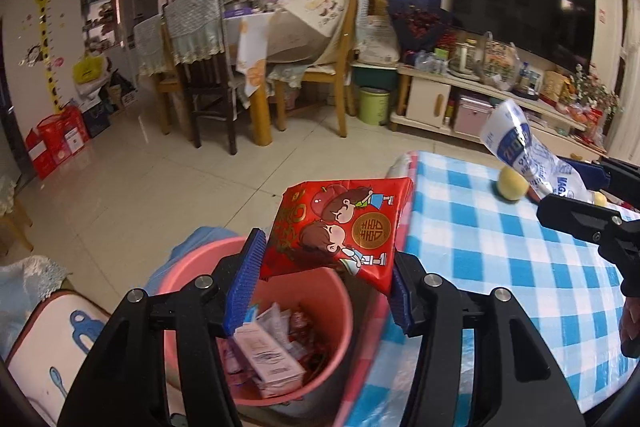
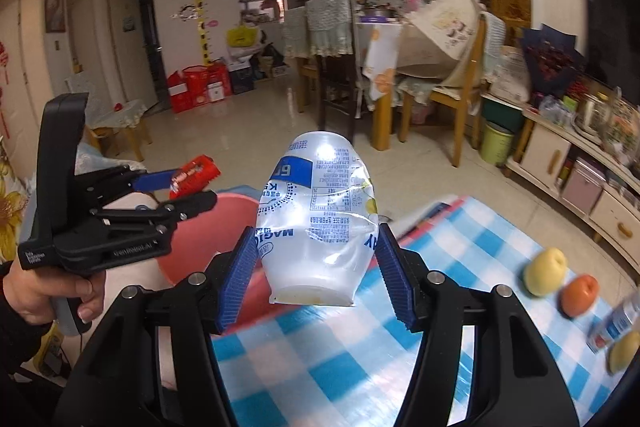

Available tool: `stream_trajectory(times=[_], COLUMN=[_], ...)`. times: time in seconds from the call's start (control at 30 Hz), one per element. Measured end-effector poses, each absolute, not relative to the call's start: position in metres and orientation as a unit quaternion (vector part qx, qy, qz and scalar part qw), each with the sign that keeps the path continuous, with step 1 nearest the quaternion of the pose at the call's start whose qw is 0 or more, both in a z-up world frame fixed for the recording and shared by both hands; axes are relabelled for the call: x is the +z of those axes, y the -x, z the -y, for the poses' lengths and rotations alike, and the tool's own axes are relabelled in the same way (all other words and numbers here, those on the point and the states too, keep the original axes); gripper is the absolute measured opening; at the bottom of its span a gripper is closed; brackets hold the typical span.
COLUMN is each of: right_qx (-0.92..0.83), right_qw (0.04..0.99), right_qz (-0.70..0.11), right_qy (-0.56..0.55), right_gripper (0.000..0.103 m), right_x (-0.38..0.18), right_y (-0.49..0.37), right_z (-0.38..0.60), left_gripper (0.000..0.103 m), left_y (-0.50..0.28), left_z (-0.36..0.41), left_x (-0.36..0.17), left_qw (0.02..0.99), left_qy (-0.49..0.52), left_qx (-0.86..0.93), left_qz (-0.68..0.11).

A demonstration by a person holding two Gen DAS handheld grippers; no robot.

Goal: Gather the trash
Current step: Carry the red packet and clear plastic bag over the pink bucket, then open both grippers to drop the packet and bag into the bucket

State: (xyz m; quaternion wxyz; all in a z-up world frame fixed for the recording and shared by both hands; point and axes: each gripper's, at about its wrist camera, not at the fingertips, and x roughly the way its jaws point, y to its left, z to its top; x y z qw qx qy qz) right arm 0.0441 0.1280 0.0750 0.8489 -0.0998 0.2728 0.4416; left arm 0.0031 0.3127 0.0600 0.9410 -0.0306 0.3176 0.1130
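The table point(image 1: 500, 247), covered in blue-and-white check cloth, fills the lower right of the left wrist view and the bottom of the right wrist view. It serves as the pick-up surface: a yellow fruit point(image 2: 546, 271) and an orange fruit point(image 2: 579, 295) lie near its right edge in the right wrist view and are food, judged not to be trash.

The bin point(image 1: 280, 307), a pink bucket, stands below the table's left edge, at lower centre of the left wrist view. Its position beside the table lets items be released straight down into it. It is partly filled: a pale pink carton point(image 1: 268, 355), red wrappers and other small packets lie inside.

The left gripper point(image 1: 320, 283) is clamped on the red pack point(image 1: 340, 227), a flat packet printed with cartoon figures. The blue pads press its lower corners from both sides. The pack is held tilted, directly above the bin's mouth in this view, so the hold is judged a carry to the drop point. In the right wrist view, a hand point(image 2: 44, 291) holds this gripper at mid left.

The right gripper point(image 2: 316, 271) is clamped on the bottle point(image 2: 316, 215), a crushed clear plastic one with blue print. The pads grip its sides near the bottom end, and the walls dent inward. The bottle is held above the table edge, with the bin's rim visible behind it at left; it is judged next for disposal.
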Motion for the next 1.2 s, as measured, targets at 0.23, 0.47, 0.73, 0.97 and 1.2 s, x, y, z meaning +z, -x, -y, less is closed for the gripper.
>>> stream_trajectory(times=[0.23,0.47,0.73,0.97,1.2], right_qx=[0.48,0.488,0.484,0.475,0.475], right_qw=[0.827,0.82,0.818,0.817,0.812], right_qz=[-0.273,-0.278,-0.29,-0.306,-0.318], right_qy=[0.106,0.108,0.111,0.116,0.121], right_gripper=[0.061,0.061,0.061,0.061,0.059], right_x=[0.076,0.073,0.061,0.043,0.026], right_y=[-0.037,-0.036,-0.044,-0.052,-0.057], right_z=[-0.209,-0.258,-0.278,-0.287,-0.294], left_gripper=[0.056,0.056,0.056,0.052,0.05], left_y=[0.009,0.011,0.01,-0.005,-0.013], left_z=[-0.373,-0.407,-0.428,-0.43,-0.438], left_x=[0.054,0.048,0.038,0.014,-0.006], left_qw=[0.932,0.93,0.929,0.921,0.913], left_qy=[0.061,0.069,0.083,0.088,0.097], left_qx=[0.151,0.167,0.168,0.164,0.165], left_qz=[-0.323,-0.321,-0.318,-0.341,-0.359])
